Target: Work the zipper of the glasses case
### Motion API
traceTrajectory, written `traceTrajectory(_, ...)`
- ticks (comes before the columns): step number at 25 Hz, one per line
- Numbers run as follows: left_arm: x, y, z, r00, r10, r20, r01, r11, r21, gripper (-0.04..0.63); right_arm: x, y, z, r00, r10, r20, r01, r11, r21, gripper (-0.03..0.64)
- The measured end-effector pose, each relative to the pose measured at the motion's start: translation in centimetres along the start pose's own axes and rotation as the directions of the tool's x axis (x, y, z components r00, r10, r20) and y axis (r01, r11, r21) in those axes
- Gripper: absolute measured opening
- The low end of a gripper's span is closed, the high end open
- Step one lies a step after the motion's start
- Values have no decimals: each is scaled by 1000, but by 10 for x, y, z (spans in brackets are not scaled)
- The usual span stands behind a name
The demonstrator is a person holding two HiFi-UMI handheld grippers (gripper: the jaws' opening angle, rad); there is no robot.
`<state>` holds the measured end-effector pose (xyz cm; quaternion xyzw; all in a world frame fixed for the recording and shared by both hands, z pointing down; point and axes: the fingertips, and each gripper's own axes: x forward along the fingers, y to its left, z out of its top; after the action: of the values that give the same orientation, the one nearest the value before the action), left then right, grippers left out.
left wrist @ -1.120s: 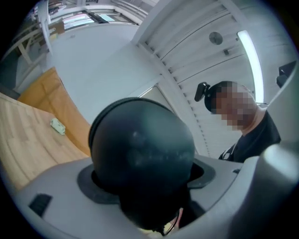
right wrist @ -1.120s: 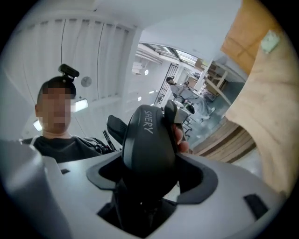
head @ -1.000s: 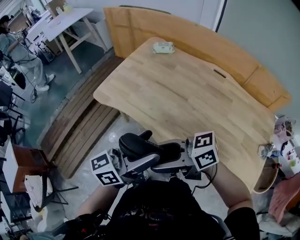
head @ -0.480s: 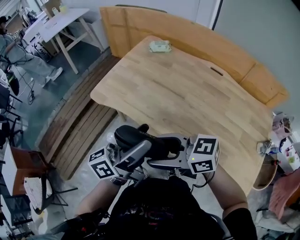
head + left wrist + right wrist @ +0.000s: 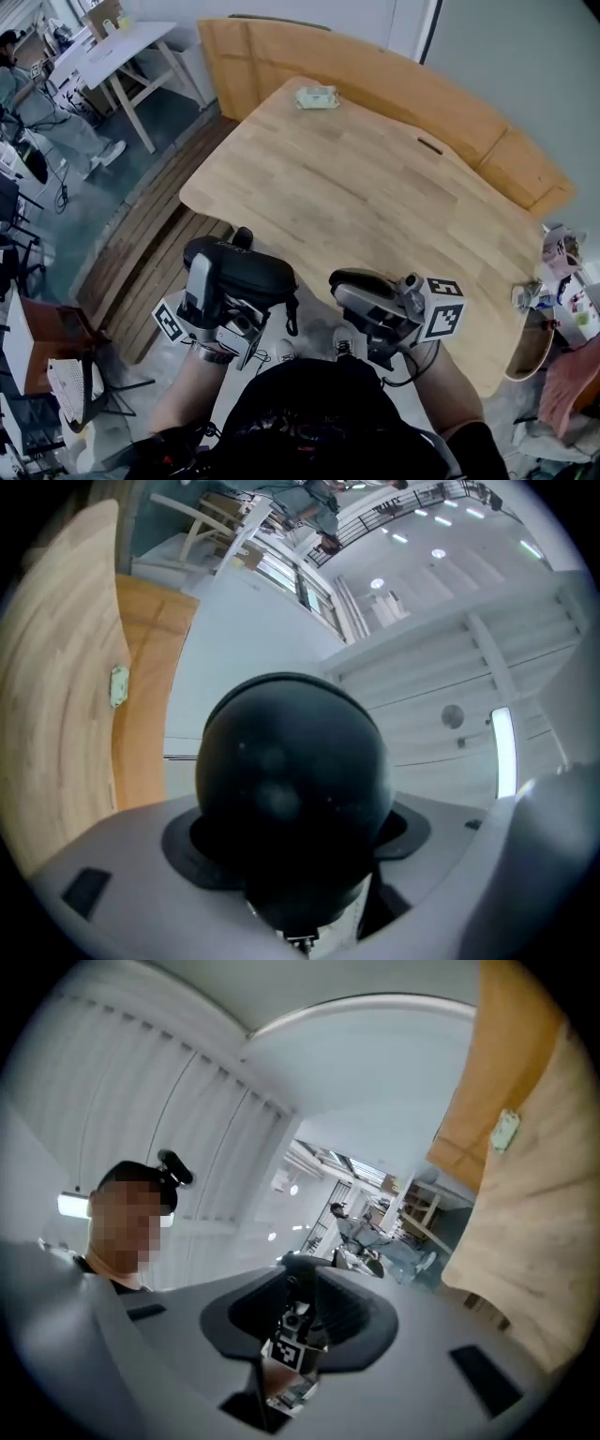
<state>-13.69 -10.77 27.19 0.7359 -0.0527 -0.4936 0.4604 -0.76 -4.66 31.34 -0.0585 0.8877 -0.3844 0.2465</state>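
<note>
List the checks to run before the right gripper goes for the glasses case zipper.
1. Hold: the left gripper is clamped on the glasses case: ok.
2. Free tool: the right gripper is empty: ok. Its jaws have just been closing to a narrow gap, with nothing between them.
3. Zipper pull located: cannot tell.
4. Spacing: the right gripper is apart from the case: ok.
5. The case is held off the wooden table: ok.

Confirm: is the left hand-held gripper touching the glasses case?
Touching. Left gripper view shows the glasses case clamped between the jaws; head view shows the left hand-held gripper holding it aloft.
</note>
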Motion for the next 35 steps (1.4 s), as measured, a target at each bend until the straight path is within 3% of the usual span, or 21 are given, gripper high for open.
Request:
traceTrajectory(5,1,-2,-10,1000,-15,-15,15,1000,-23,365,16,1,-18,1000,-4,-31,4,1000,-10,103)
traceTrajectory(12,3,-3,-17,999,-19,-35,18,1000,-19,365,16,5,-20,992,95,88,-111,972,205,123)
traceTrajectory(20,5,0,-26,997,10,-83,-8,1000,29,365,17,3,-26,983,120,138,-158,937,310,121)
traceTrajectory(22,5,1,-27,996,18,-93,-14,999,44,365,17,5,-25,980,129,152,-172,934,312,117)
traceTrajectory(25,2,1,-26,996,30,-89,-24,998,63,365,15,5,-24,979,124,161,-169,937,307,46)
traceTrajectory(30,0,4,-27,993,65,-103,-52,991,122,364,10,4,-26,980,108,166,-156,938,308,18)
traceTrajectory(35,-2,6,-31,983,131,-131,-94,962,255,362,3,-4,-31,991,20,136,-53,968,244,17)
